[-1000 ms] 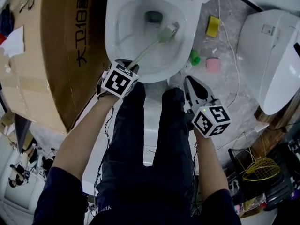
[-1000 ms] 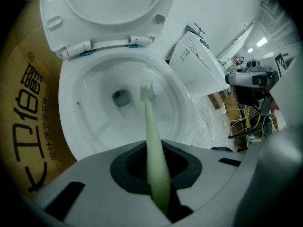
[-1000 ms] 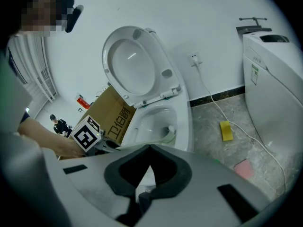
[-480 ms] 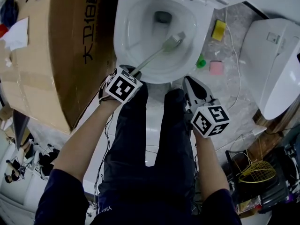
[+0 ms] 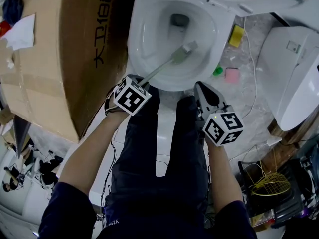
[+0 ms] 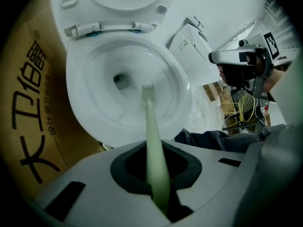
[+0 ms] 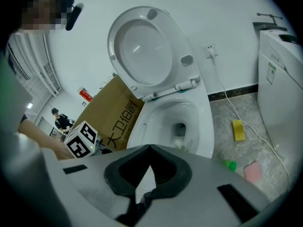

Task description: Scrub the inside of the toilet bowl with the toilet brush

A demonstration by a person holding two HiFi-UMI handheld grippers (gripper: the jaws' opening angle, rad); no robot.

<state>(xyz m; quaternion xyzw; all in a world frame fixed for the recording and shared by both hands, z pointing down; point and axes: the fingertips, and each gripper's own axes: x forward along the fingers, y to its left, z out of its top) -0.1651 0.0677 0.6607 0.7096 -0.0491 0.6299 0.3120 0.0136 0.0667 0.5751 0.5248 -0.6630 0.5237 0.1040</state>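
The white toilet bowl (image 5: 149, 39) stands open at the top of the head view, its lid (image 7: 142, 46) raised. A toilet brush with a pale green handle (image 5: 157, 71) reaches from my left gripper (image 5: 142, 81) into the bowl. Its brush head (image 5: 185, 51) rests against the near right inside wall, short of the drain (image 5: 179, 20). In the left gripper view the handle (image 6: 154, 141) runs between the jaws of the left gripper (image 6: 156, 174), which is shut on it, and the brush head (image 6: 147, 89) lies beside the drain. My right gripper (image 5: 203, 89) hangs shut and empty by the bowl's front right rim.
A big cardboard box (image 5: 50, 59) stands tight against the toilet's left. On the floor to the right lie a yellow sponge (image 5: 237, 35), a green cap (image 5: 218, 70), a pink pad (image 5: 231, 75) and a white cable. A white appliance (image 5: 294, 68) fills the right side.
The brush head has slid back from near the drain toward the front of the bowl, and the left gripper has pulled back slightly. The right gripper has hardly moved.
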